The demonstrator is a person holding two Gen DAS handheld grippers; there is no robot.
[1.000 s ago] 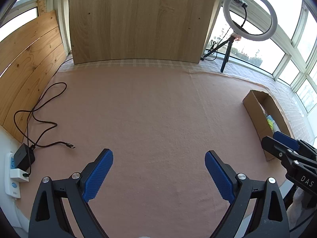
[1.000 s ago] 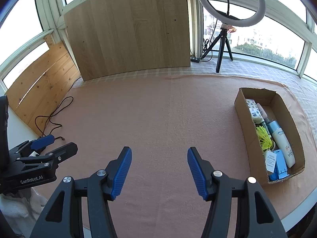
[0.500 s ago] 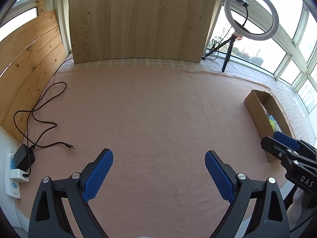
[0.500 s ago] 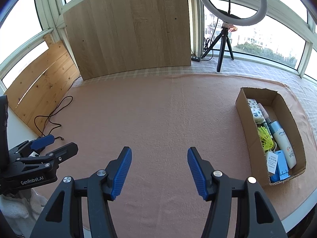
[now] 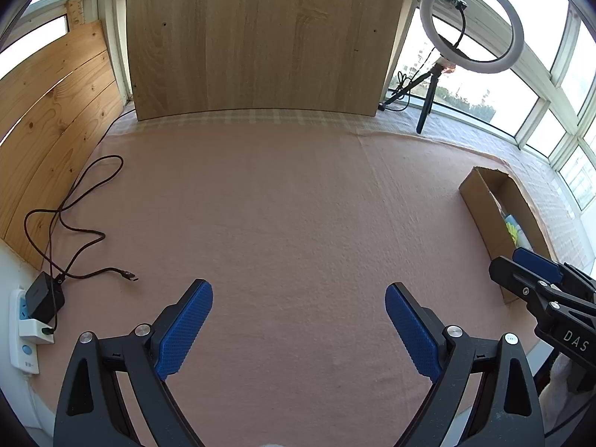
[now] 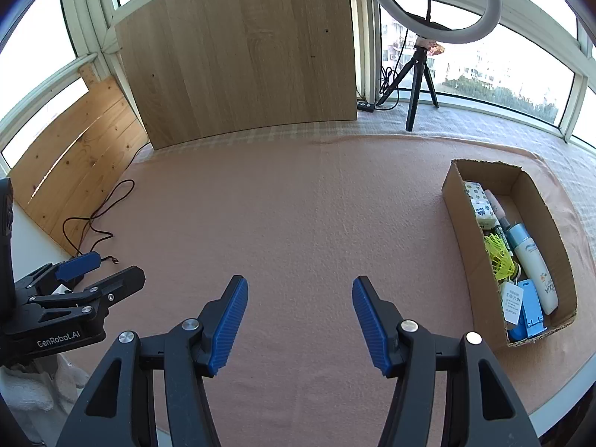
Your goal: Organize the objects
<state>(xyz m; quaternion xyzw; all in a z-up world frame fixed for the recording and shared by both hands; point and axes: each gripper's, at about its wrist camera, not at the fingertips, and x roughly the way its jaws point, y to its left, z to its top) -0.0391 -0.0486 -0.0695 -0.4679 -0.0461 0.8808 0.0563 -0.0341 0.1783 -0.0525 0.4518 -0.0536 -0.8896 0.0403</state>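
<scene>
A cardboard box [image 6: 462,231] stands at the right of the pink cloth, also in the left wrist view [image 5: 480,205]. It holds a white bottle [image 6: 536,272], a yellow-green shuttlecock [image 6: 497,253], a patterned packet [image 6: 478,205], a blue item [image 6: 530,309] and a tagged item. My left gripper [image 5: 298,305] is open and empty above the cloth's near left; it shows in the right wrist view [image 6: 100,272]. My right gripper [image 6: 298,301] is open and empty near the front, left of the box; it shows in the left wrist view [image 5: 521,268].
A black cable [image 5: 74,223] runs from a charger in a white power strip [image 5: 26,320] at the left edge. Wooden boards [image 5: 260,37] stand at the back and left. A ring light on a tripod [image 6: 428,18] stands at the back right.
Both views have shifted slightly; the box sits a touch further right in each. Both grippers stay open and empty.
</scene>
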